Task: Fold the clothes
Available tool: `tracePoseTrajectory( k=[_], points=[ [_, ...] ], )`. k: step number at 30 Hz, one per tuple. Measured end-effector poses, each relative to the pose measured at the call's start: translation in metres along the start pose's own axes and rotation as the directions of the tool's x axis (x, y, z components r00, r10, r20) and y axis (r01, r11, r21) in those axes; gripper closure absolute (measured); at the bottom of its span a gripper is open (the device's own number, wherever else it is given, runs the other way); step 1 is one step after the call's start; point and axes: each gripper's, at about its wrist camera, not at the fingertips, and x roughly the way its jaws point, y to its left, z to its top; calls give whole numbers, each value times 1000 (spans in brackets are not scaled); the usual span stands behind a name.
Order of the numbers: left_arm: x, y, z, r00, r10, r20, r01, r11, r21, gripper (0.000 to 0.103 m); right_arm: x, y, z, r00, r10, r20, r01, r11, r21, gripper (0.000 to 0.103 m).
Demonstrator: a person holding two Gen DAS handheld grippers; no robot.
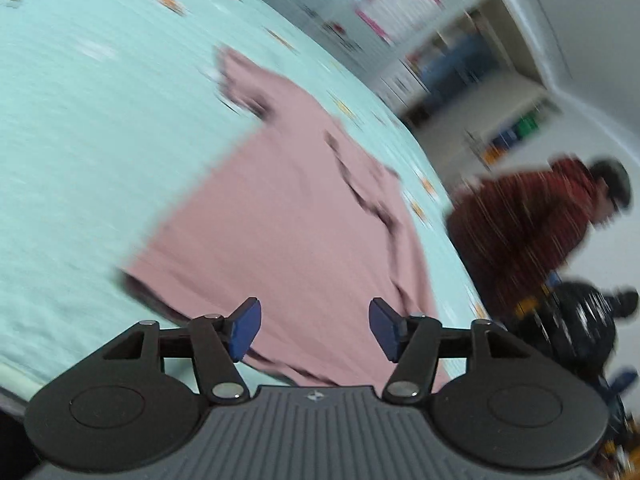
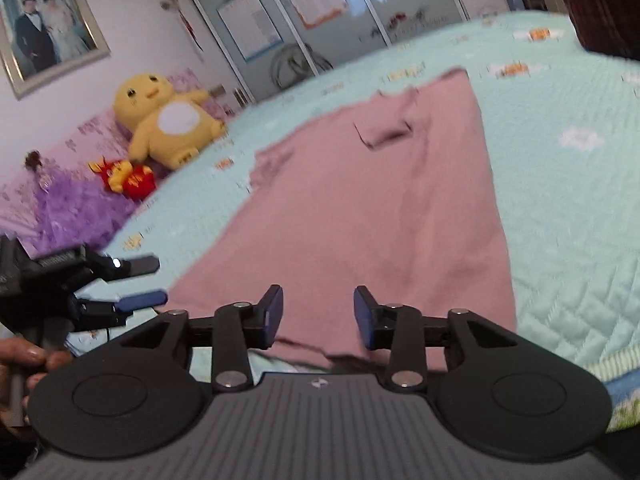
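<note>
Here a dusty-pink knit garment lies spread flat on a pale mint quilted bedspread dotted with small orange and white motifs; its near hem sits just in front of both tools, and a sleeve is folded in over the body at the far end. The right gripper hovers above that near hem with its blue-padded jaws parted to a middling gap, nothing between them. The left gripper stands wider apart, likewise empty, over the garment's near edge; the right wrist view catches it from the side at the left, held in a hand. At the head of the bed rest a yellow plush chick and a small red and yellow plush toy against purple bedding. The left wrist view is blurred.
</note>
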Motion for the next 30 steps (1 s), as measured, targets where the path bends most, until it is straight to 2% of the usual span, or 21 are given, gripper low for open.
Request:
tracePoseTrajectory(
  k=[1,6,7,12,18,21,23,26,30],
  points=[
    [-4,6,2,999,29,18,-29,1000,-5,38,0,4,6,1000,-7,8,7,1000,-23,53],
    [-12,27,7,989,136,56,-134,991,-26,36,9,32,35,999,2,35,3,992,-126,41],
    [-10,30,6,990,133,51,-132,991,-33,35,14,41,43,999,5,40,2,987,-161,37],
    [-1,40,4,995,97,27,-96,994,-58,31,50,87,86,998,13,58,7,946,-325,35],
    [11,39,4,999,40,34,-39,998,-41,19,158,140,144,1000,2,12,4,877,-480,32],
    [15,39,1,999,6,46,-4,999,-35,13,230,167,158,998,-49,-34,20,814,-580,31],
    [17,39,1,999,-16,49,18,999,-34,10,279,183,160,993,-98,-69,33,772,-634,31],
    [19,42,3,998,-46,43,48,998,-40,10,343,198,154,982,-155,-108,41,734,-678,31],
    [19,45,4,996,-76,35,78,996,-48,9,400,207,137,967,-239,-86,98,665,-740,32]
  ],
)
